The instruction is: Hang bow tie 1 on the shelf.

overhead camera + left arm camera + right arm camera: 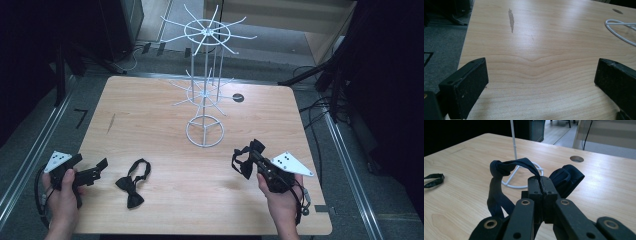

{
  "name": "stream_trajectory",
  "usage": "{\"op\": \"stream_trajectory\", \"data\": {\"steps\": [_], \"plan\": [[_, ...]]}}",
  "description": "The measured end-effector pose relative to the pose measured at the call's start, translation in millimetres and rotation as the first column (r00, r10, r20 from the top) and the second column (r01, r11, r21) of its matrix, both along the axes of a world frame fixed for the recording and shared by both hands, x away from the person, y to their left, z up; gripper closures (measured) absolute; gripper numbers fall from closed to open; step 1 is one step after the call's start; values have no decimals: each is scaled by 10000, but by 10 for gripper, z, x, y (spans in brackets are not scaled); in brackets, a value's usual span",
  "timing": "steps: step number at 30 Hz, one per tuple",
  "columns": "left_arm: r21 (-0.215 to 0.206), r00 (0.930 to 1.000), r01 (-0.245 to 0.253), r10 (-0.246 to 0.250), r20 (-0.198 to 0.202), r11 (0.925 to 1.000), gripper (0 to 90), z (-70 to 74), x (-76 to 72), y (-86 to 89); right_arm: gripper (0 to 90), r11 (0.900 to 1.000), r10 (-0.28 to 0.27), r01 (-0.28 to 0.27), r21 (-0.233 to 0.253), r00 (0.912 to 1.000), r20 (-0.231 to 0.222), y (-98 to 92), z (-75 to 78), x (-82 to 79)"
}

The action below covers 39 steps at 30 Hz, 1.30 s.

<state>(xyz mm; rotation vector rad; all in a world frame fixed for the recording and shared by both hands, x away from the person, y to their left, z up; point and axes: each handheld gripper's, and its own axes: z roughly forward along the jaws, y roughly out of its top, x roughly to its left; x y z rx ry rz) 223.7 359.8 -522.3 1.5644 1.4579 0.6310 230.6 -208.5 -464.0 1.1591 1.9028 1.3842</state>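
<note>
My right gripper (252, 156) is shut on the strap of a dark navy bow tie (245, 159), held just above the table at the front right. In the right gripper view the jaws of that gripper (541, 182) are pressed together on the bow tie's strap (520, 164), its bow (565, 180) hanging behind them. A second black bow tie (133, 183) lies flat on the table at the front left. My left gripper (100, 167) stands open just left of it, its pads (469, 86) wide apart over bare wood.
A white wire display rack (205, 82) with hook arms stands on a ring base (204, 131) at the table's middle back. A round cable hole (238, 97) lies to its right. The wooden table (150, 110) carries a dark streak (111, 123) at its left.
</note>
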Motion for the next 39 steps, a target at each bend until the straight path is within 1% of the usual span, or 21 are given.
{"op": "stream_trajectory", "data": {"steps": [7, 12, 20, 31, 39], "plan": [[-14, 10000, 16, -16, -10, 10000, 0, 0, 0, 2, 893, 9999, -25, 21, 149, 9997, 254, 7, 92, 34], [-22, 10000, 16, -16, -11, 10000, 0, 0, 0, 2, 894, 9992, -75, 64, 387, 9995, 302, 13, 132, 55], [-20, 10000, 28, -28, -9, 10000, 0, 0, 0, 2, 893, 9995, 2, -14, 326, 9993, 377, 73, 199, 87], [-21, 10000, 25, -25, -7, 10000, 0, 0, 0, 2, 893, 9993, 48, -68, 370, 9986, 519, 140, 253, 128], [-20, 10000, 36, -36, -11, 10000, 0, 0, 0, 2, 894, 9993, -14, -11, 381, 9978, 666, 182, 300, 152]]}}
